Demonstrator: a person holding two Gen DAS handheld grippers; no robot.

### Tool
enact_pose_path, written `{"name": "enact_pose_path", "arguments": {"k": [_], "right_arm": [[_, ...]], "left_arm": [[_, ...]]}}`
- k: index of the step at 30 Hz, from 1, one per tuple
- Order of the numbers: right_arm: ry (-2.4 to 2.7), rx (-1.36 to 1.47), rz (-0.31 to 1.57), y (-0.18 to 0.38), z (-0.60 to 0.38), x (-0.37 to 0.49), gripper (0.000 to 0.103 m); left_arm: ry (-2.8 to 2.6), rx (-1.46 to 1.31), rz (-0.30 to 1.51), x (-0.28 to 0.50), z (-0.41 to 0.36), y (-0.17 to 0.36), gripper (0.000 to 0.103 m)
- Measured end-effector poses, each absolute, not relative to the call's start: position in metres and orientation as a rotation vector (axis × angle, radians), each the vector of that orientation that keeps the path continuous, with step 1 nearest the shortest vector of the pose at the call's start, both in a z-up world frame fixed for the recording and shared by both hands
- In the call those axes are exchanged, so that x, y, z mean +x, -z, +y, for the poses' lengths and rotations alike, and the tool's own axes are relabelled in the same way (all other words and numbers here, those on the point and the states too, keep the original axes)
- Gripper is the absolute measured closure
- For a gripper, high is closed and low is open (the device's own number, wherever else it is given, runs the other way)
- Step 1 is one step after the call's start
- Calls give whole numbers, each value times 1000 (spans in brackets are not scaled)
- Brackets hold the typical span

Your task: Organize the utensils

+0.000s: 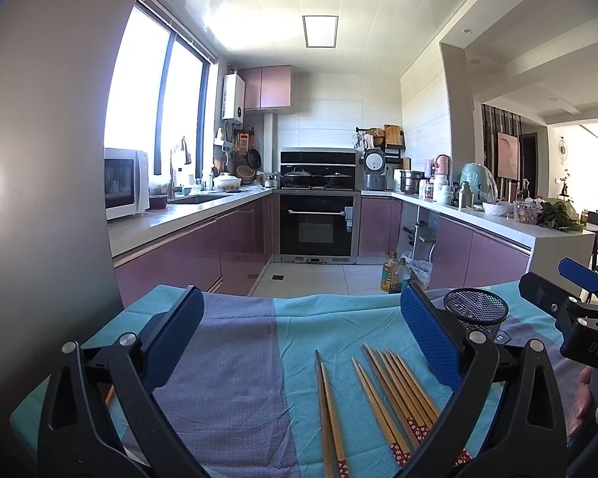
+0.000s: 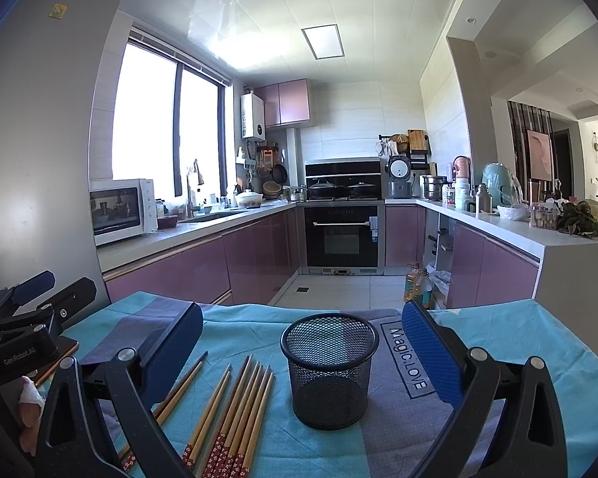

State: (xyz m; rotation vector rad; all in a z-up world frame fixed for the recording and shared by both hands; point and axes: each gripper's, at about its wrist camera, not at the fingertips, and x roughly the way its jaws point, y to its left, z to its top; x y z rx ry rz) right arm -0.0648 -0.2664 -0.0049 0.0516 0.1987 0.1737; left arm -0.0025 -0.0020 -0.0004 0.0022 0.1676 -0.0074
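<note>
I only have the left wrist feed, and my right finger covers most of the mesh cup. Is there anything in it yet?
Observer: No. On the right wrist view the mesh cup stands upright and empty, with all the chopsticks lying on the cloth to its left.
Operator: Are the chopsticks touching the cup?
Observer: No, a strip of bare blue cloth separates the nearest stick from the cup's base.
Operator: Is the right gripper holding anything?
Observer: No. The right gripper is open and empty, its fingers standing either side of the cup without touching it.
</note>
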Motion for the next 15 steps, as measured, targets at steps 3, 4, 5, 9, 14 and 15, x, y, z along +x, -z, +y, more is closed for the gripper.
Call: {"name": "enact_pose_path", "arguments": {"k": [3, 4, 5, 9, 14, 15], "right_arm": [[-177, 51, 203, 4, -266, -64, 6], [-180, 52, 207, 4, -267, -63, 6], [-184, 54, 212, 4, -268, -61, 6], [-204, 54, 230, 6, -267, -61, 6], [-240, 52, 278, 12, -263, -57, 6], [-252, 51, 291, 13, -261, -55, 6]], "left_arm": [[9, 4, 172, -2, -2, 1, 6], [9, 3, 172, -1, -1, 0, 6], [9, 3, 174, -1, -1, 1, 6], [10, 1, 186, 2, 0, 0, 6], [15, 3, 221, 8, 2, 2, 6], [21, 4, 233, 10, 3, 3, 6]]}}
